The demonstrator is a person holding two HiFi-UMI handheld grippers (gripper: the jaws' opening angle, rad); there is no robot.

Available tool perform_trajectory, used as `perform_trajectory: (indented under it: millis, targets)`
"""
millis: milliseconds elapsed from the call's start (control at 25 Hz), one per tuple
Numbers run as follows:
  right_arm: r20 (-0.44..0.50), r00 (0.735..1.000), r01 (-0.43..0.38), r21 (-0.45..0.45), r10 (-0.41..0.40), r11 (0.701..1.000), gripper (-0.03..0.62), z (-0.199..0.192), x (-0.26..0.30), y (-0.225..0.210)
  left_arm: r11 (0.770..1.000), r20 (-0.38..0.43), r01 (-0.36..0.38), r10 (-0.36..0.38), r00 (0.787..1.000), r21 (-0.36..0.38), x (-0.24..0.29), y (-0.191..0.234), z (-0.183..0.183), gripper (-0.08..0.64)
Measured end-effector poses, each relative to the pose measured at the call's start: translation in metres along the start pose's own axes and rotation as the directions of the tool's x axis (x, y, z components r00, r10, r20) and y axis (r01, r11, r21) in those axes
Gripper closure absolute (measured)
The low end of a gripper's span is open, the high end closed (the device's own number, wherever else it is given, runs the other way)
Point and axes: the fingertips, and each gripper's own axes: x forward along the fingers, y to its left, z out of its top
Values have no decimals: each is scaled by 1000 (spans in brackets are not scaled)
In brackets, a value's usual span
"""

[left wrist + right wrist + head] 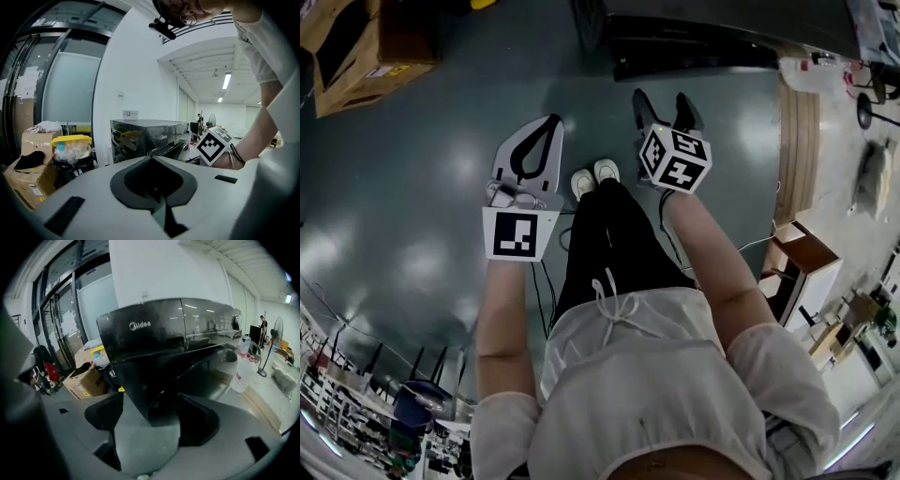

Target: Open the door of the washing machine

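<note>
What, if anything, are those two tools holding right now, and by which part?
Nothing is held. The left tool is shut on nothing; the right tool stands open and empty, facing the washing machine.

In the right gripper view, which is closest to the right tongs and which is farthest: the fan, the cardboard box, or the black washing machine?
1. Washing machine, straight ahead.
2. Cardboard box, left, on the floor.
3. Fan, far back, right.

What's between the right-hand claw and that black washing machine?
Nothing: in the head view only a strip of bare floor shows between the right gripper and the washing machine, and the right gripper view looks straight at it.
</note>
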Motion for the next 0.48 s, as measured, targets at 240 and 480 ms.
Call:
perform_trajectory:
  millis: [240,480]
  targets:
    - [-83,992,101,71,-95,992,241,-39,80,-24,1000,-24,16,-16,1000,-24,48,15,-52,537]
    - [-140,974,192,110,-176,975,230,-55,113,-31,998,-46,21,-24,999,-63,69,16,-76,538]
